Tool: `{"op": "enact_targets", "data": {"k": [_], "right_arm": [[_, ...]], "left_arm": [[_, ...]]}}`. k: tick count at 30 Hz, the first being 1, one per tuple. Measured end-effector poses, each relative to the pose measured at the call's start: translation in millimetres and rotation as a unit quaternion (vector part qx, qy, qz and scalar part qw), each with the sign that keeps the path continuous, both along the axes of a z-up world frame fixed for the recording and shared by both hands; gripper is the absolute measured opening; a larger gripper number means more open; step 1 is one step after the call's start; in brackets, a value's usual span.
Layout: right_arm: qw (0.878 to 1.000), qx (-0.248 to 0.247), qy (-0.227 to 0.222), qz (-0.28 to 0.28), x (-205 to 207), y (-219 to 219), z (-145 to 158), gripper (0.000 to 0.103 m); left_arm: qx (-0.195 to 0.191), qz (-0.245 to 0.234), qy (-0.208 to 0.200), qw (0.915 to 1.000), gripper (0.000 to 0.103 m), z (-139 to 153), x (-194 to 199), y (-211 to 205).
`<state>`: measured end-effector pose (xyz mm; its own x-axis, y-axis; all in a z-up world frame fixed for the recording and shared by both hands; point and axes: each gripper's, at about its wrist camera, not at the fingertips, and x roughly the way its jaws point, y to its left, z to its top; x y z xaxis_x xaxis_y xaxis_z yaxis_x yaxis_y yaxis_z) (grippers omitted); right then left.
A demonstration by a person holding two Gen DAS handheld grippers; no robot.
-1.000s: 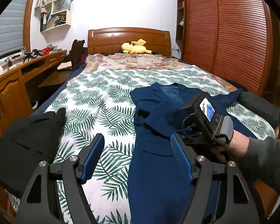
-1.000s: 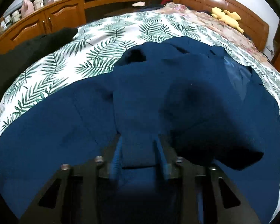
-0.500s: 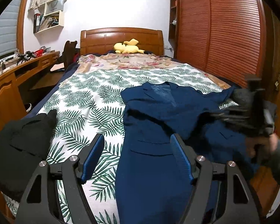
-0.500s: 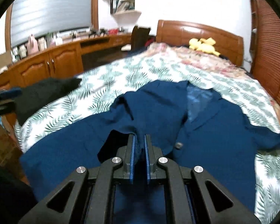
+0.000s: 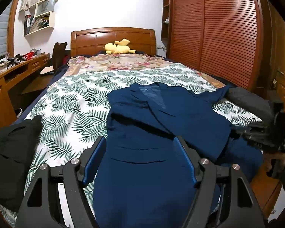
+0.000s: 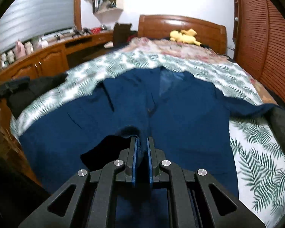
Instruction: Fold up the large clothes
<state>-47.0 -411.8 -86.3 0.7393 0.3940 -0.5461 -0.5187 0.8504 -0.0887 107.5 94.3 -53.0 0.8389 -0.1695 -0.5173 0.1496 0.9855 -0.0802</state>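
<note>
One garment, a navy blue jacket (image 5: pixel 161 125), is lying front-up on the bed (image 5: pixel 70 102), near its foot and toward the right side, with the collar pointing to the far headboard (image 5: pixel 112 38). Judging by how it is lying, the folding is only beginning: the body is spread flat, the right sleeve is trailing out toward the far right edge, and no tidy fold is showing across the chest or hem. One front panel looks slightly overlapped on the other, but that is more arranging than folding. Sleeves, sides and the final halving all seem to be waiting.

The right gripper (image 6: pixel 141 152) has just been closing, and its blue fingers (image 6: pixel 134 155) are now standing nearly together with a bunched ridge of the jacket's dark cloth pinched between them, near the lower front edge; it is gripping fabric, not air. In the left wrist view this gripper is showing only as a dark blur at the right edge.

The left gripper (image 5: pixel 140 161) is hovering over the near part of the jacket with its fingers (image 5: pixel 94 159) spread wide, holding nothing; whether the tips are brushing the cloth I cannot tell.

Two other dark garments (image 5: pixel 11 152) are lying at the bed's near left and right edges, apparently waiting.
</note>
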Motion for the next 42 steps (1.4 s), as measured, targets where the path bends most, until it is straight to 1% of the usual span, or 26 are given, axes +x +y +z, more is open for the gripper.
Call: {"op": "enact_targets", "data": {"k": [3, 6, 7, 10, 13, 14, 15, 16, 18, 19, 21, 26, 31, 35, 40, 41, 42], "right_arm": [[1.000, -0.002, 0.019, -0.006, 6, 8, -11, 0.009], [1.000, -0.006, 0.027, -0.008, 5, 4, -9, 0.011], [1.000, -0.007, 0.028, -0.009, 2, 0, -9, 0.014], [0.999, -0.016, 0.026, -0.014, -8, -9, -3, 0.019], [0.999, -0.032, 0.010, -0.026, -18, -11, 2, 0.024], [0.999, -0.036, 0.002, -0.028, -22, -11, 5, 0.027], [0.999, -0.038, -0.004, -0.026, -26, -10, 7, 0.032], [0.999, -0.040, -0.012, -0.022, -28, -10, 7, 0.040], [0.999, -0.039, -0.028, -0.010, -39, -8, 12, 0.048], [0.999, -0.036, -0.032, -0.003, -44, -6, 12, 0.050], [0.999, -0.031, -0.035, 0.013, -52, 0, 15, 0.051], [0.998, -0.024, -0.028, 0.052, -63, 19, 12, 0.053], [0.996, -0.026, -0.005, 0.080, -62, 41, 0, 0.053], [0.995, -0.025, 0.027, 0.098, -50, 55, -9, 0.053], [0.994, -0.043, 0.053, 0.087, -27, 57, -20, 0.053], [0.994, -0.047, 0.057, 0.082, -24, 57, -22, 0.051], [0.994, -0.051, 0.060, 0.079, -23, 58, -22, 0.034]], "left_arm": [[-0.007, -0.002, 0.000, 1.0000, 0.074, 0, 8, -8], [-0.007, -0.004, 0.000, 1.0000, 0.074, 0, 16, -17], [-0.006, -0.004, 0.001, 1.0000, 0.074, -1, 19, -21], [-0.004, -0.006, 0.002, 1.0000, 0.074, -1, 27, -30], [-0.009, -0.010, -0.001, 0.9999, 0.074, 0, 30, -36], [-0.011, -0.012, -0.001, 0.9999, 0.074, 0, 32, -38], [-0.013, -0.014, -0.001, 0.9998, 0.074, 1, 32, -40], [-0.013, -0.016, -0.001, 0.9998, 0.074, 1, 32, -42], [-0.008, -0.020, -0.004, 0.9998, 0.074, 1, 32, -46], [-0.007, -0.022, -0.005, 0.9997, 0.074, 1, 31, -48], [-0.006, -0.023, -0.005, 0.9997, 0.074, 1, 32, -50], [-0.003, -0.022, 0.003, 0.9998, 0.074, -2, 35, -51], [-0.003, -0.020, 0.004, 0.9998, 0.074, -2, 33, -49], [-0.003, -0.020, 0.002, 0.9998, 0.074, -2, 33, -48], [-0.003, -0.020, 0.002, 0.9998, 0.074, -1, 31, -48], [-0.003, -0.020, 0.002, 0.9998, 0.074, -1, 31, -47], [-0.004, -0.020, 0.001, 0.9998, 0.074, -1, 31, -46]]}}
